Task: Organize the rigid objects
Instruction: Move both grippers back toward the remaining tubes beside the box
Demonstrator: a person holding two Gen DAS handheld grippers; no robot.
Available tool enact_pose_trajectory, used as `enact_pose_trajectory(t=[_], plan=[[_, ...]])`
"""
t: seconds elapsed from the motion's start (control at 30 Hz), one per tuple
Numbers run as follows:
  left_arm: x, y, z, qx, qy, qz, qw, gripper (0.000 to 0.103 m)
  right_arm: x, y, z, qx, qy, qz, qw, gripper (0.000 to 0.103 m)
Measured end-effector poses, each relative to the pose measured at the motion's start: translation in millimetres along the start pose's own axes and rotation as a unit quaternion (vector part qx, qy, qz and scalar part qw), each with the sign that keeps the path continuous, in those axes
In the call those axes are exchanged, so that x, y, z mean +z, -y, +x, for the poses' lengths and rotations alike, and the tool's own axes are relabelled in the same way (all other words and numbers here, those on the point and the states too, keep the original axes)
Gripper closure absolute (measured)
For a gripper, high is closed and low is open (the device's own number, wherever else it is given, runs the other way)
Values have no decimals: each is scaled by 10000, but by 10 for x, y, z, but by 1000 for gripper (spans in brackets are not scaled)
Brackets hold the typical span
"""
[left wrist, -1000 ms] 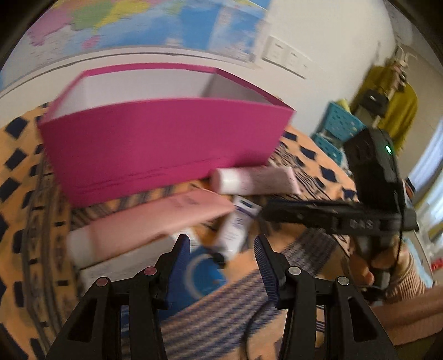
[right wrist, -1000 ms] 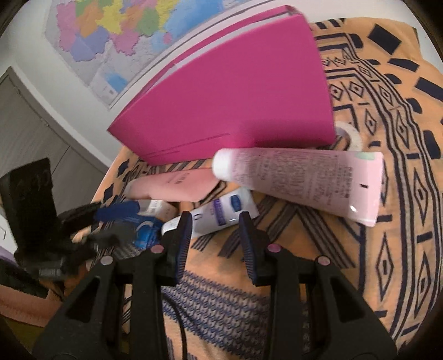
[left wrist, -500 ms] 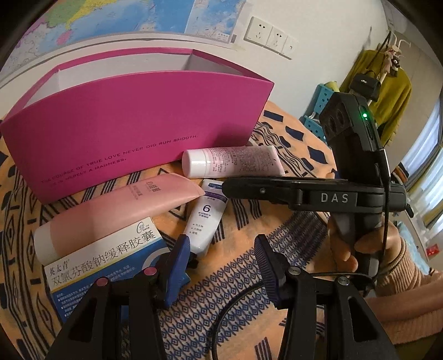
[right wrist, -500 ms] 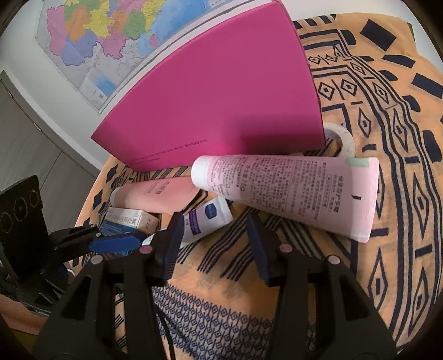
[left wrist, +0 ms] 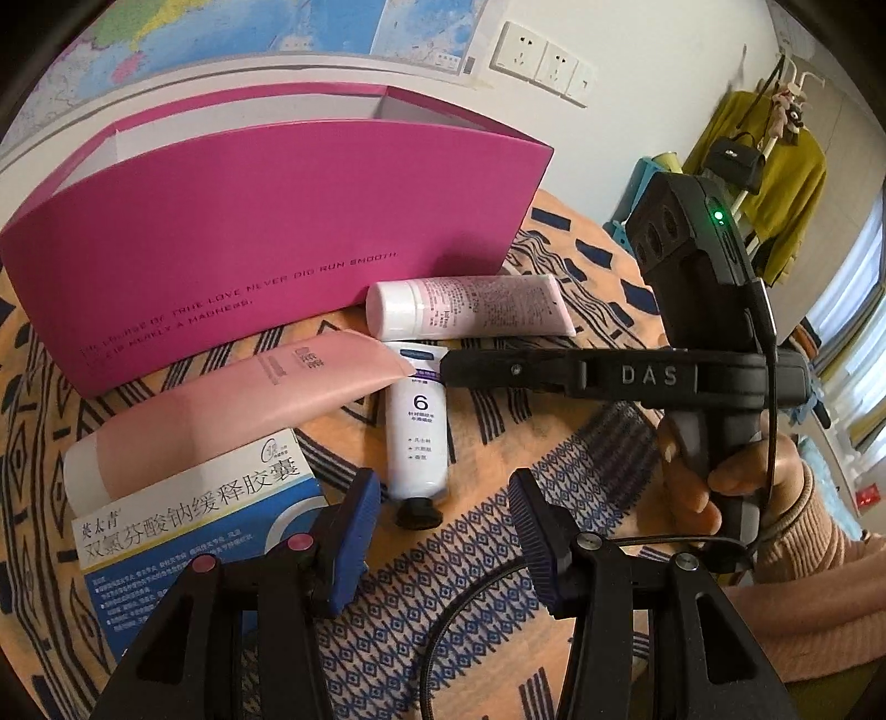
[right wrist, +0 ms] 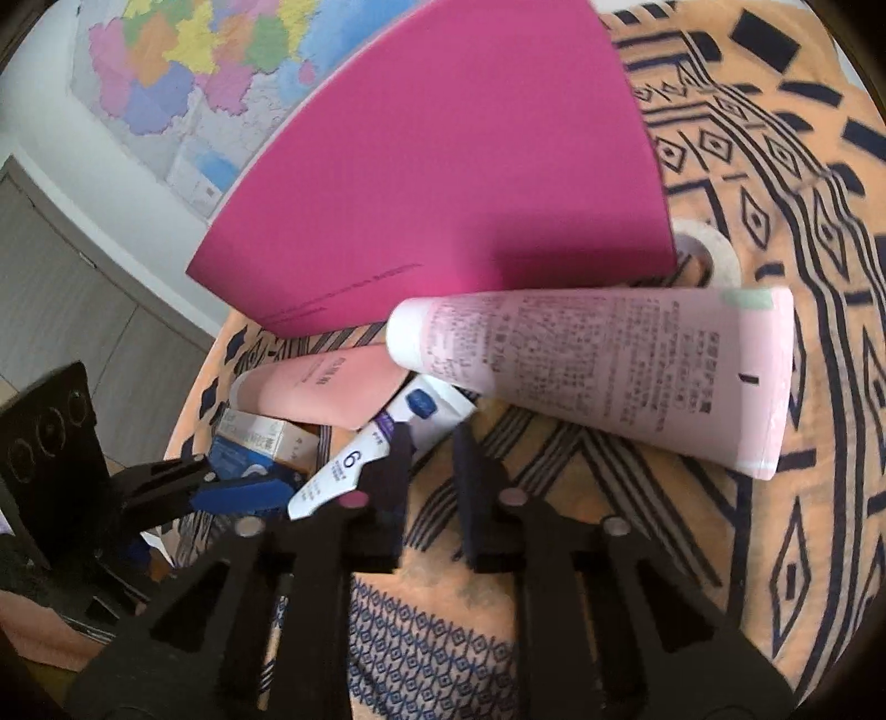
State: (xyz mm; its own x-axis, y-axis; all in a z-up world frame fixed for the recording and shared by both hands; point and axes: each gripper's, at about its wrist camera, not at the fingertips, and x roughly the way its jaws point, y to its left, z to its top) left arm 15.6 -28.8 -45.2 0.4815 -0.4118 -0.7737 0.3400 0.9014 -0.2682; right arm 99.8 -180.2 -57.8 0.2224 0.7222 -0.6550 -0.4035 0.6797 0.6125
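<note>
A magenta open box [left wrist: 266, 232] stands on the patterned cloth; it also shows in the right wrist view [right wrist: 443, 177]. In front of it lie a pale pink tube with a white cap [left wrist: 470, 307] [right wrist: 598, 365], a salmon pink tube [left wrist: 232, 404] [right wrist: 326, 387], a small white tube marked 6 [left wrist: 418, 437] [right wrist: 382, 448] and a blue and white medicine carton [left wrist: 188, 531] [right wrist: 260, 443]. My left gripper [left wrist: 443, 531] is open just before the white tube's black cap. My right gripper [right wrist: 432, 476] is open and empty, its tips beside the white tube; it shows side-on in the left wrist view [left wrist: 470, 368].
A roll of tape [right wrist: 709, 255] lies behind the box's right corner. A wall map [left wrist: 221, 33] and wall sockets [left wrist: 542, 61] are behind the box. The orange and navy cloth [right wrist: 803, 443] covers the round table, with open cloth to the right.
Both grippers have moved in toward the small white tube. The right gripper's jaws have narrowed from half a second ago. The objects lie as before.
</note>
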Motion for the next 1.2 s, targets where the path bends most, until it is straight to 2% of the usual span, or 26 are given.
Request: enact_pose_trajectory(t=[0.07, 0.4, 0.53, 0.57, 0.63, 0.8, 0.93, 1.03, 1.07, 1.2], plan=[[-4, 7, -2, 1, -2, -6, 10000, 54, -2, 33, -23, 49, 26, 74, 10000, 92], [90, 71, 151, 199, -157, 92, 9996, 54, -72, 80, -161, 56, 69, 116, 9999, 91], [123, 154, 289, 519, -276, 340, 9977, 57, -73, 96, -233, 16, 142, 175, 9997, 91], [126, 165, 302, 535, -272, 370, 9975, 58, -75, 102, -256, 15, 159, 186, 9997, 91], [123, 167, 340, 538, -312, 388, 9973, 71, -78, 104, -283, -4, 178, 176, 9997, 91], [75, 209, 326, 638, -260, 597, 9958, 77, -69, 122, -322, -45, 208, 139, 9997, 91], [-33, 253, 249, 243, -239, 848, 9958, 78, -65, 89, -304, -91, 162, 25, 9998, 74], [-130, 305, 180, 79, -221, 1080, 9939, 78, -73, 52, -282, -38, 110, -54, 9999, 70], [-150, 312, 171, 44, -240, 1119, 9934, 78, -77, 48, -262, -24, 48, -75, 10000, 66], [-166, 249, 141, 79, -250, 943, 9952, 75, -119, -21, -213, -40, -65, -282, 9996, 64]])
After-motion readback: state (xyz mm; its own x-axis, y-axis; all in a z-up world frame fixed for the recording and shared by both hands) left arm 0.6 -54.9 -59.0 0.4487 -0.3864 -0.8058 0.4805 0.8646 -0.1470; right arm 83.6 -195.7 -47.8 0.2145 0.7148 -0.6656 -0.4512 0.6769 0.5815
